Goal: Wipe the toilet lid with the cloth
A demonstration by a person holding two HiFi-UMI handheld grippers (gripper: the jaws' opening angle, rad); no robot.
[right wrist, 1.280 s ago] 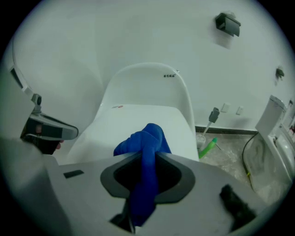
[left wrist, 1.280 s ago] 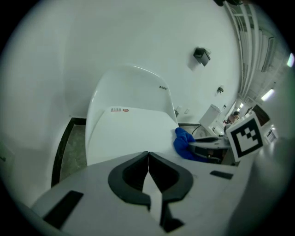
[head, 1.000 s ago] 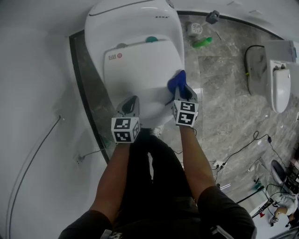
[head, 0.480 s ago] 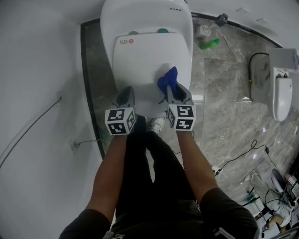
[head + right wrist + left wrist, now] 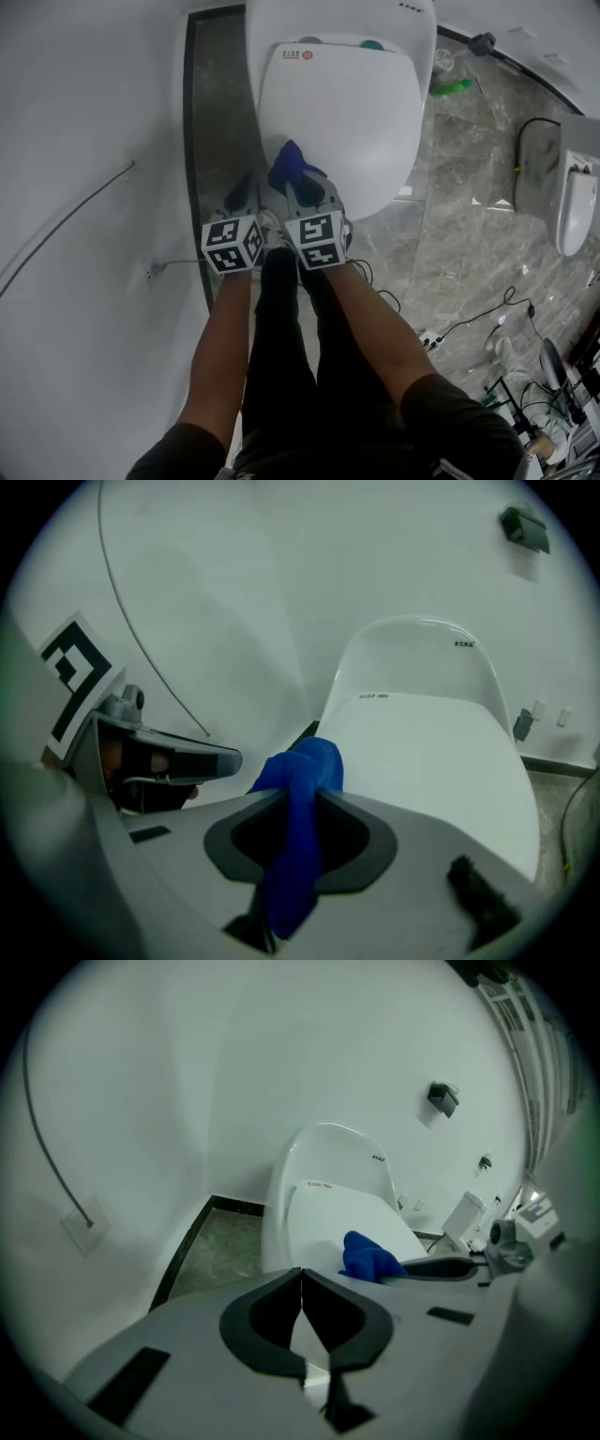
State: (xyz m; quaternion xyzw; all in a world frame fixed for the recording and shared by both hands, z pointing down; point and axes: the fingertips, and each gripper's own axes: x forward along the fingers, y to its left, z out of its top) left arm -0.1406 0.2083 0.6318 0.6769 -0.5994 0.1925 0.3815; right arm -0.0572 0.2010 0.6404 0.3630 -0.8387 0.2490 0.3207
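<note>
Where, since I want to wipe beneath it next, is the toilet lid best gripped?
Probably at the rounded front rim of the toilet lid, coming from the person's side: it lies shut and flat, hinged at the far end, so only that rim offers fingers an edge.

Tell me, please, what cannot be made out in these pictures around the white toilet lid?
Head view: whether the blue cloth touches the white toilet lid; the right gripper covers the contact.
All views: the lid's red print, too small to read.
Head view: the green object on the floor, too small to identify.
</note>
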